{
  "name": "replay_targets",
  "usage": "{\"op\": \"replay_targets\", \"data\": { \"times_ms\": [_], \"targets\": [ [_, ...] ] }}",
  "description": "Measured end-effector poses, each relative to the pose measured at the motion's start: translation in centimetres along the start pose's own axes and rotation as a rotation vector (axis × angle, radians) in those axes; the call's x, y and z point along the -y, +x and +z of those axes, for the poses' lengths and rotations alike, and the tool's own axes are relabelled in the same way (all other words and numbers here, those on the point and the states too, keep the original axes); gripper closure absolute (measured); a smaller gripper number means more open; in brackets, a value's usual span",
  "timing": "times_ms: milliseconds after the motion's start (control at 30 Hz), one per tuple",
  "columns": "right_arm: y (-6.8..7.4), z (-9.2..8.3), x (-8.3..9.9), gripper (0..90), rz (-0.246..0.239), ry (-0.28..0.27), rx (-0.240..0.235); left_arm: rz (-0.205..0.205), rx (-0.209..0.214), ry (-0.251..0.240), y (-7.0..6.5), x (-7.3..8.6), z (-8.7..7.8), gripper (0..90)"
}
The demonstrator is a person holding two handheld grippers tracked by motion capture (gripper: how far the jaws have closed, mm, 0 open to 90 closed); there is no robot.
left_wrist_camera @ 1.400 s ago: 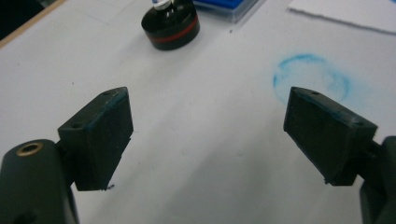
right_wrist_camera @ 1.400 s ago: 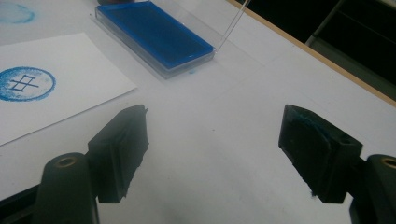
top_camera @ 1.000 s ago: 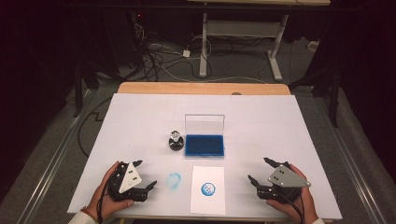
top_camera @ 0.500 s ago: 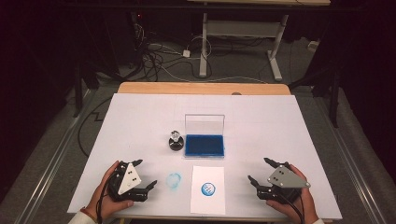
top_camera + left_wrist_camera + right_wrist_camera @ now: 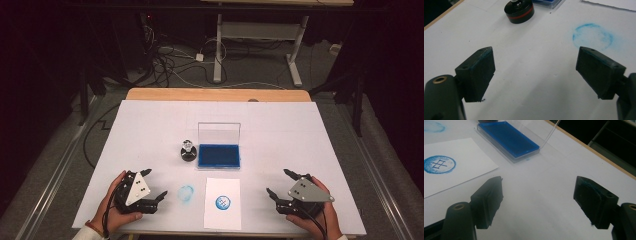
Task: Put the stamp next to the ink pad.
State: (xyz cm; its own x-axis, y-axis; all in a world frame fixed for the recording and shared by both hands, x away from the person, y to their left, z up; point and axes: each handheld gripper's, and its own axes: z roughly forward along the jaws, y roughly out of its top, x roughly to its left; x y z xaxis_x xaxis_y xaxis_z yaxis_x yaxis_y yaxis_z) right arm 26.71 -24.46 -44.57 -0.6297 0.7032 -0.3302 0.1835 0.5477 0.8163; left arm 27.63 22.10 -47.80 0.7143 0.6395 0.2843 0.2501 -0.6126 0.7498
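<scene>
Stamp (image 5: 188, 150) stood upright on the white table (image 5: 280, 125), just left of the ink pad (image 5: 219, 155), both grippers resting empty near the front edge.

One stamp, black round base with a red band, clear knob up, long axis vertical; it sat just beside the one blue ink pad, whose clear lid stood open at the far side. One sheet of paper (image 5: 222, 220) lay in front of the pad, long side running away from the person, carrying one blue round print (image 5: 223, 202). One fainter blue ring smudge (image 5: 186, 194) marked the table to its left. Left gripper (image 5: 155, 186), in the left hand (image 5: 116, 212), lay low, jaws wide apart, holding nothing, aimed toward the smudge. Right gripper (image 5: 280, 184), in the right hand (image 5: 314, 222), lay likewise, jaws spread, empty, pointing inward toward the pad.
</scene>
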Motion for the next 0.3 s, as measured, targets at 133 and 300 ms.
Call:
{"op": "replay_targets", "data": {
  "times_ms": [133,300],
  "targets": [
    [-0.02,0.1,0.03,23.7,-0.001,0.001,-0.007,-0.003,-0.001,0.009,0.09,0.06,0.11,15.5],
    [-0.11,0.08,0.04,23.7,0.007,-0.001,-0.007,-0.02,-0.005,0.013,0.27,0.01,0.36,15.4]
  ]
}}
